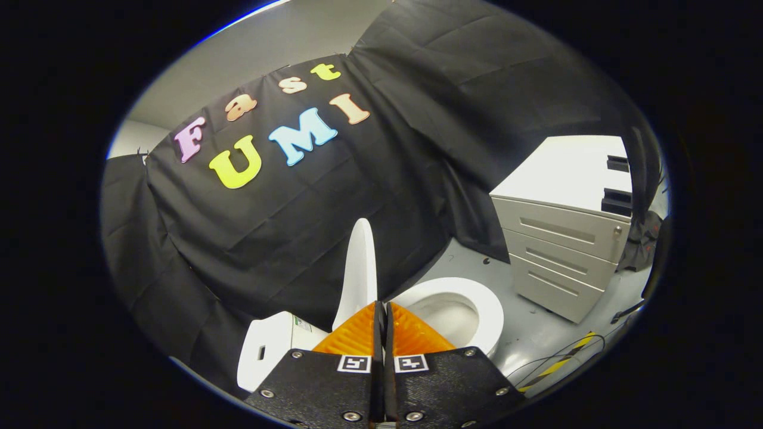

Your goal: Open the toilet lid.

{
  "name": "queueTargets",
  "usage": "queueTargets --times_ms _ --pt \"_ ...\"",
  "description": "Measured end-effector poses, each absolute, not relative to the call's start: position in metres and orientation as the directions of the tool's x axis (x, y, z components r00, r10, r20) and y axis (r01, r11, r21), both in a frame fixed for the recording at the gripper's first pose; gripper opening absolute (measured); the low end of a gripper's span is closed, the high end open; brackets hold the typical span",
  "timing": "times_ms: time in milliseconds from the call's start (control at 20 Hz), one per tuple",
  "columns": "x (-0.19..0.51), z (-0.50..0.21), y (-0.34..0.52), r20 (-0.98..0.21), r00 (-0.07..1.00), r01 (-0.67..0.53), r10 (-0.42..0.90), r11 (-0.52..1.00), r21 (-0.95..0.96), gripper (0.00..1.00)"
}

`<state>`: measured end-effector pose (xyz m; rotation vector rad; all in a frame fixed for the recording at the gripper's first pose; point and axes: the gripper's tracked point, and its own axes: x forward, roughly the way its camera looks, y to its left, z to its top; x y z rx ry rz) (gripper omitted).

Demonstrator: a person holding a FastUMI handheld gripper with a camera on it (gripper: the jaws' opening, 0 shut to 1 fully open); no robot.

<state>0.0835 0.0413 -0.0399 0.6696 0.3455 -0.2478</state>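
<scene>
Mount: on the gripper, facing along its closed fingers.
Aim: tilted, close above the toilet lid, lower centre.

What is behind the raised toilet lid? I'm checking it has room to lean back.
The toilet lid stands upright, edge-on, just beyond the shut gripper. Behind it sits the white cistern, then the black cloth wall. The hinge is hidden by the fingers.

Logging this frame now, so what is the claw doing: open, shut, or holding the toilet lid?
Claw: shut, fingers together, with the raised toilet lid just beyond the tips; whether it is pinched cannot be told.
</scene>
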Motion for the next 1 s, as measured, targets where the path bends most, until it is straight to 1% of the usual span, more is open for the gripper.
queueTargets --times_ms 300,850,1000 --pt "0.085 -0.022 0.059 -0.368 0.921 0.312 -0.127 0.806 0.502 0.00" --pt "0.090 0.018 0.104 -0.293 0.944 0.252 -0.155 0.909 0.332 0.00" --pt "0.091 0.030 0.124 -0.262 0.955 0.218 -0.138 0.927 0.306 0.00"
